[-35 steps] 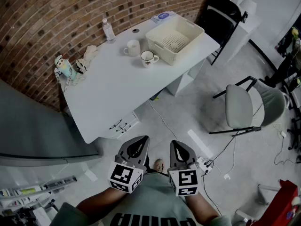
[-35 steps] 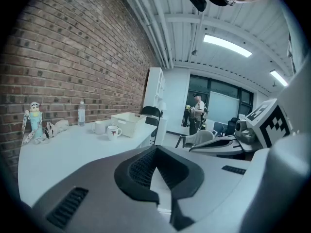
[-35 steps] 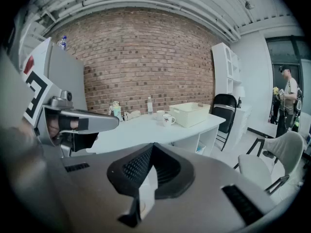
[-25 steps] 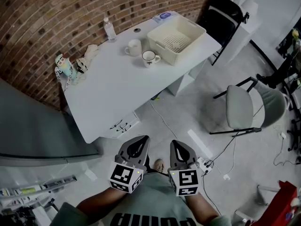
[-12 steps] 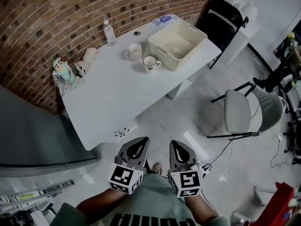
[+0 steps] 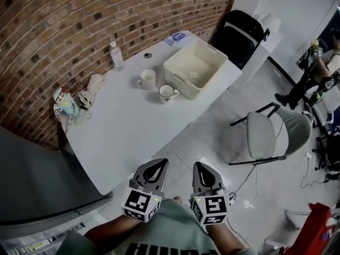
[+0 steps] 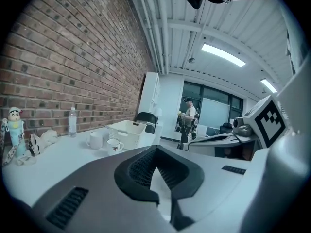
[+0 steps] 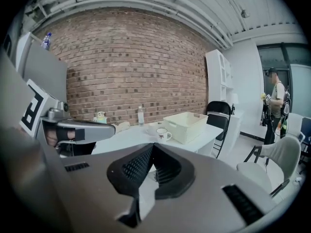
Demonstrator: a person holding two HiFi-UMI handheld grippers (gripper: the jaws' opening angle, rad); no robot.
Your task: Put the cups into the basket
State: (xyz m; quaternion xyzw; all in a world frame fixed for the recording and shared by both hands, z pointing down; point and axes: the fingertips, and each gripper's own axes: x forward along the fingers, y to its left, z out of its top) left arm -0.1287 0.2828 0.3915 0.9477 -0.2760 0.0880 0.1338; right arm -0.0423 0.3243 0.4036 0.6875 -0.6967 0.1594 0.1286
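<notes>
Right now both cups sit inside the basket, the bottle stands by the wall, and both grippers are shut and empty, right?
No. The head view shows the plain cup and the printed cup on the table beside the basket, not inside it. The bottle stands by the wall, and the left gripper and right gripper are shut and empty.

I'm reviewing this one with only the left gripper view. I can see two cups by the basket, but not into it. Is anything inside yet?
Observer: No. The head view shows the basket empty, with the plain cup and the patterned cup standing on the table beside it.
Operator: Is the right gripper carrying anything?
Observer: No. Its own view shows the right gripper with jaws closed together and nothing between them.
</notes>
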